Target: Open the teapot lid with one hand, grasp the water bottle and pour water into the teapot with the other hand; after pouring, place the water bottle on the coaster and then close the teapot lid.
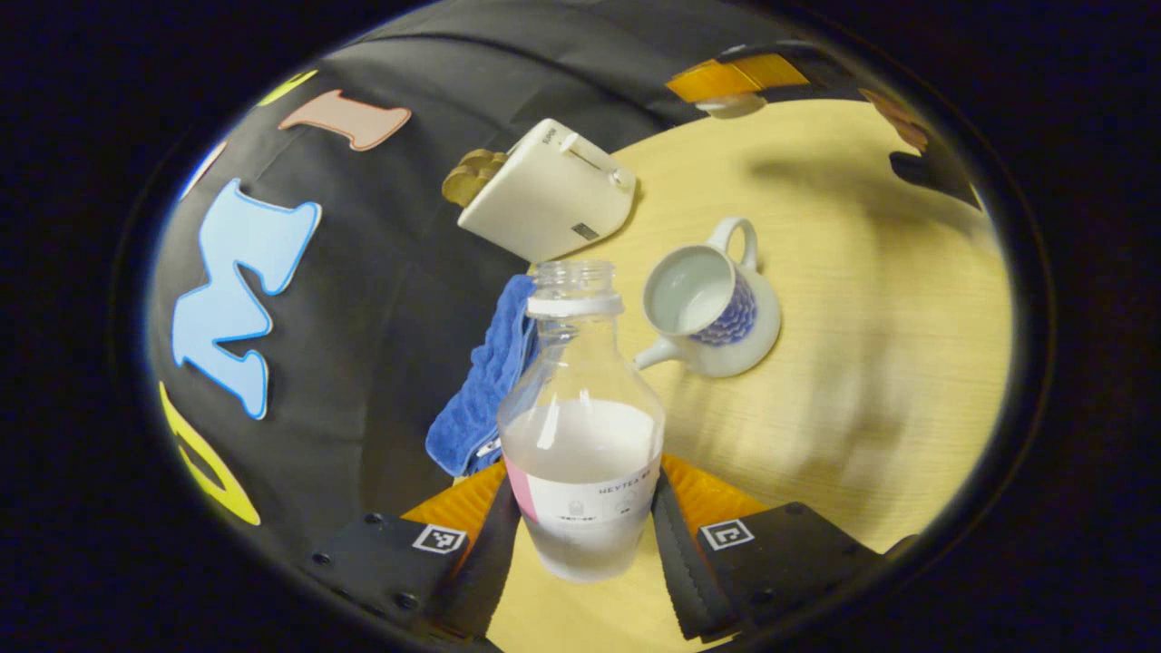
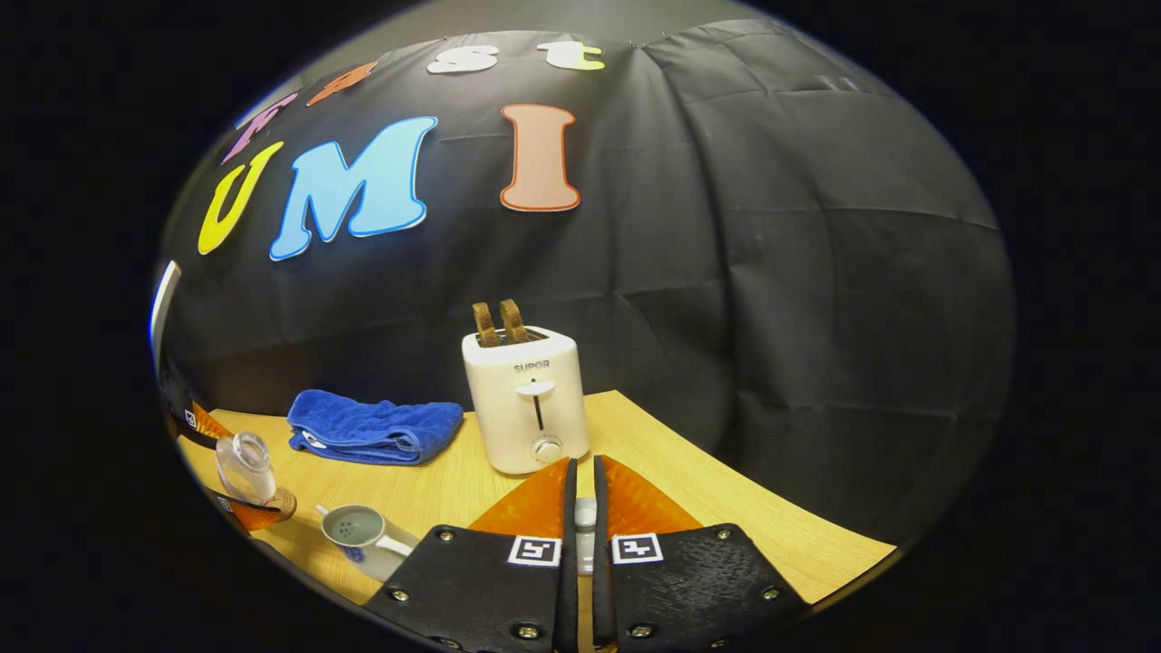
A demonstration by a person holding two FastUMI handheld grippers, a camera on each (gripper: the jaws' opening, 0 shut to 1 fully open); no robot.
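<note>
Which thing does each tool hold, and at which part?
Left tool grips the water bottle at its lower body. Right tool pinches something small, probably the teapot lid.

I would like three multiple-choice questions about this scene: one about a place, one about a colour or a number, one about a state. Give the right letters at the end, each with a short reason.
1. Where does the blue towel lie?
A. On the table beside the toaster
B. Inside the teapot
C. On top of the toaster

2. How many slices stand in the toaster?
A. None
B. Two
C. Four

3. In what state is the teapot?
A. Lid on
C. Lying on its side
B. Lid off, opening bare

Answers:
1. A: in the right gripper view the towel lies on the table next to the toaster.
2. B: two brown slices stick out of the top.
3. B: the left gripper view looks into the open teapot, while the left gripper holds the uncapped bottle.
</note>
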